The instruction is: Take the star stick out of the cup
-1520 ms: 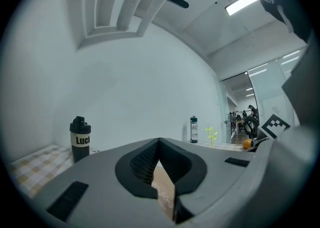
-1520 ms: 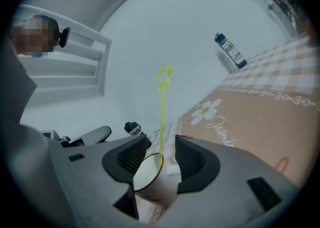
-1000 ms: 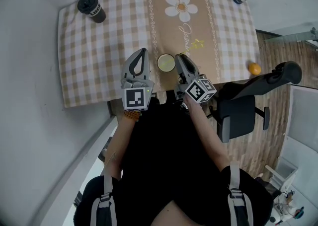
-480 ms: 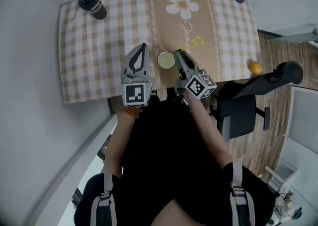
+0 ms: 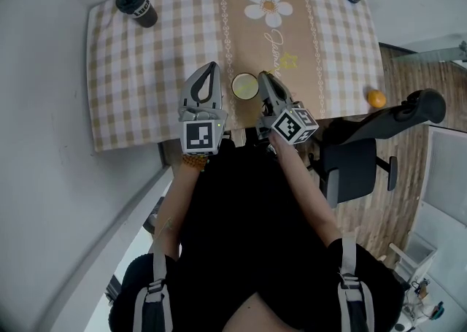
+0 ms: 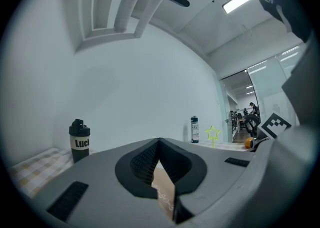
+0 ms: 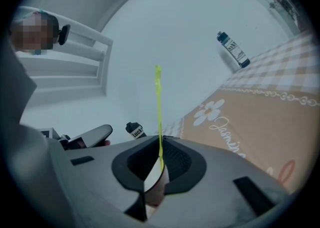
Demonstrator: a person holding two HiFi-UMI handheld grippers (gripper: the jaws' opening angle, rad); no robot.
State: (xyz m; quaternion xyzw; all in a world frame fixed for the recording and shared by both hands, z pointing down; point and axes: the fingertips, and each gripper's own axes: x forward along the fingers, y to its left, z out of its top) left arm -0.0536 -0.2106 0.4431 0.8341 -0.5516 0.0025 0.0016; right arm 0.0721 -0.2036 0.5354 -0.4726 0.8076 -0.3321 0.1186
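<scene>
**Inspector A:** Where do we find the star stick?

**Inspector B:** We find the star stick (image 7: 158, 106) standing in the cup (image 5: 244, 87) at the middle of the head view, near the lower edge of the desk (image 5: 131, 97). Its star shows just up and right of the cup.

**A:** And the grippers?

**B:** The right gripper (image 7: 160, 144) has just been closing its jaws. We record them now pinching the stick's shaft low down, with the cup's pale rim showing beneath. The left gripper (image 6: 159, 141) is pressed together on nothing, just left of the cup and apart from it.

**A:** What does the coming move turn on?

**B:** In our judgement, the stick's long axis. It runs up the frame from the right jaws, nearly upright, so we would expect a draw upward along that line until it clears the rim. A sideways pull could tip the cup, which nothing steadies.
</scene>
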